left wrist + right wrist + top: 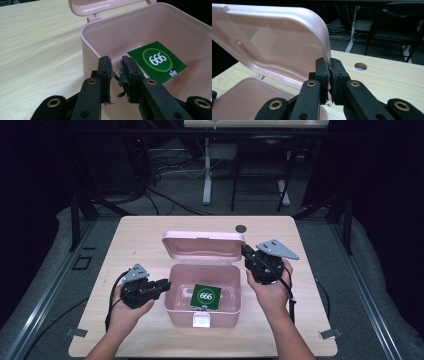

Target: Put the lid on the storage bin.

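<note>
a pale wooden table (150,235) stands on grey floor in a dark room, with desk legs and loose cables behind it. a round hole (241,228) sits near the table's far edge. in the middle stands an open pink box (175,290), its lid (204,245) raised at the back. inside lies a green card (205,296) reading "666". the right gripper (329,65) is clamped on the lid's right edge. the left gripper (115,67) has its jaws slightly apart around the box's left wall, not pressing it.
</note>
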{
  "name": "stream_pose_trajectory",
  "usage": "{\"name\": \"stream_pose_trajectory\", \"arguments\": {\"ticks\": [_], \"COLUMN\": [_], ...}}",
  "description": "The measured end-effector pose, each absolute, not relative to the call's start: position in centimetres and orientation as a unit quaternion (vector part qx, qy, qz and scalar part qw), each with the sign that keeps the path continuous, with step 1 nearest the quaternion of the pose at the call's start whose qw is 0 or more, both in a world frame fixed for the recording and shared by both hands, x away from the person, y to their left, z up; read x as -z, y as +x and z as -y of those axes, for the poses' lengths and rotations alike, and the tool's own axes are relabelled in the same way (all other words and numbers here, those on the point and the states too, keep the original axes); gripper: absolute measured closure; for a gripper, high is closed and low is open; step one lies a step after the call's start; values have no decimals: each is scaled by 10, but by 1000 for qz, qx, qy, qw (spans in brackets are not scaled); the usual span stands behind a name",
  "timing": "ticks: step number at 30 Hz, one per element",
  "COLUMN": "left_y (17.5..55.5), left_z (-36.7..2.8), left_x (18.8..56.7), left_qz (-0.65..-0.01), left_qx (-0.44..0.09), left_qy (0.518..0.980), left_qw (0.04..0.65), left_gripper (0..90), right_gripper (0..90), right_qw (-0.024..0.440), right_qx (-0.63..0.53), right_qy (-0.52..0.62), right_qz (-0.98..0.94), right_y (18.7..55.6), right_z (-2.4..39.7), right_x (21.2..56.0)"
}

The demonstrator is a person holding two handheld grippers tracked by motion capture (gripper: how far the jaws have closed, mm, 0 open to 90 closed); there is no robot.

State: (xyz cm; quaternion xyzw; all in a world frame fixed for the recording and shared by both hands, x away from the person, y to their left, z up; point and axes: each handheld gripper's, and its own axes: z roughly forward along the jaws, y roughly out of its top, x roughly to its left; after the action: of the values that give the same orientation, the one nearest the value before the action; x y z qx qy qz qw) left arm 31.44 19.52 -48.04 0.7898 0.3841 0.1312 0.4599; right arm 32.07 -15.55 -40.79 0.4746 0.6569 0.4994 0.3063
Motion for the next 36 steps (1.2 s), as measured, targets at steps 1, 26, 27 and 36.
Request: {"name": "stream_pose_trajectory", "arguments": {"ticks": [1, 26, 27, 36], "left_y": [314, 312, 312, 310], "left_z": [-195, -203, -204, -207], "left_x": [481, 466, 465, 462], "left_qz": [-386, -384, -385, -385], "left_qx": [-129, -164, -164, -170], "left_qy": [789, 760, 760, 753], "left_qw": [460, 498, 497, 505], "left_gripper": [758, 589, 589, 580], "right_gripper": [861, 820, 816, 750], "right_qw": [307, 292, 290, 290], "right_qx": [-500, -517, -517, -527], "right_qy": [474, 466, 467, 455], "right_qz": [-657, -655, -657, -657], "right_y": [321, 316, 316, 315], "right_z": [155, 159, 159, 159], "right_x": [408, 416, 417, 417]}}
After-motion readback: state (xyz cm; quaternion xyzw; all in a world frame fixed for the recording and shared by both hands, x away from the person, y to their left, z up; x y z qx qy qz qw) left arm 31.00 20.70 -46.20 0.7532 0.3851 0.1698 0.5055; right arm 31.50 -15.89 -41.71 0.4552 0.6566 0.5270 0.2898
